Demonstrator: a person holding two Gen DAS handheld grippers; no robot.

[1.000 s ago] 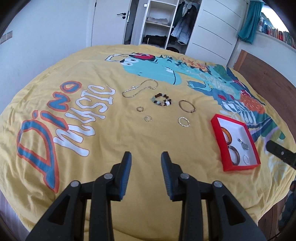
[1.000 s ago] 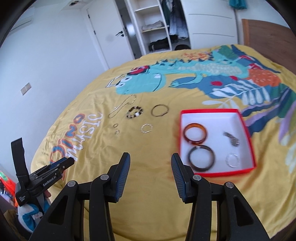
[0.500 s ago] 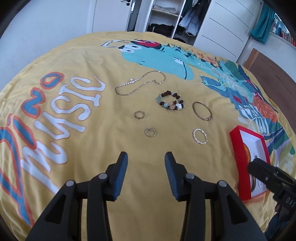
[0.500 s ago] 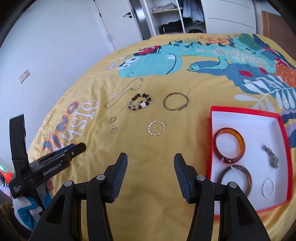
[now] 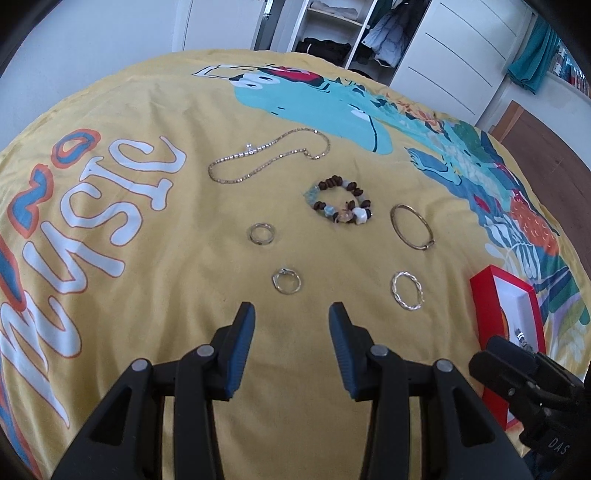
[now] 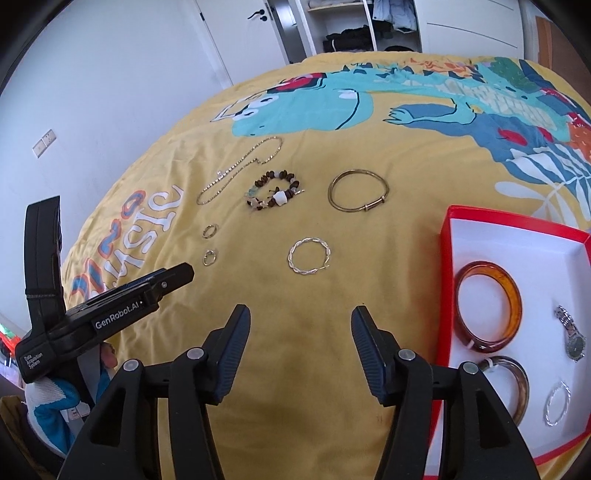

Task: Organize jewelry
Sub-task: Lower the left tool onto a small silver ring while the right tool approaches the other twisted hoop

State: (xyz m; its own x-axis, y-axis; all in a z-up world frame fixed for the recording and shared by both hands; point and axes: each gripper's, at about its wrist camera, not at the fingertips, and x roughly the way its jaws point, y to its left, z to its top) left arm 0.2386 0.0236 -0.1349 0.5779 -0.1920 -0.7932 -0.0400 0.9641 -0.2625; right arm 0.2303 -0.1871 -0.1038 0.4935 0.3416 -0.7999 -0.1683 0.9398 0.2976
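Observation:
Loose jewelry lies on the yellow bedspread: a chain necklace (image 5: 271,154), a beaded bracelet (image 5: 340,201), a brass bangle (image 5: 411,227), a twisted silver hoop (image 5: 406,290) (image 6: 308,256) and two small rings (image 5: 261,233) (image 5: 286,281). A red box (image 6: 448,258) with a white inside holds an amber bangle (image 6: 489,306), a dark bangle (image 6: 511,384), a watch (image 6: 570,332) and a silver hoop (image 6: 557,403). My left gripper (image 5: 291,314) is open just short of the nearer ring. My right gripper (image 6: 300,317) is open below the twisted hoop.
The bed fills both views. A white wall, a door (image 6: 236,33) and an open wardrobe (image 5: 343,33) stand behind it. A wooden headboard (image 5: 546,136) is at the far right. The red box lies at the bed's right side (image 5: 484,306).
Both grippers have moved forward and lower toward the loose jewelry. Their jaws have opened slightly wider. The jewelry has not moved.

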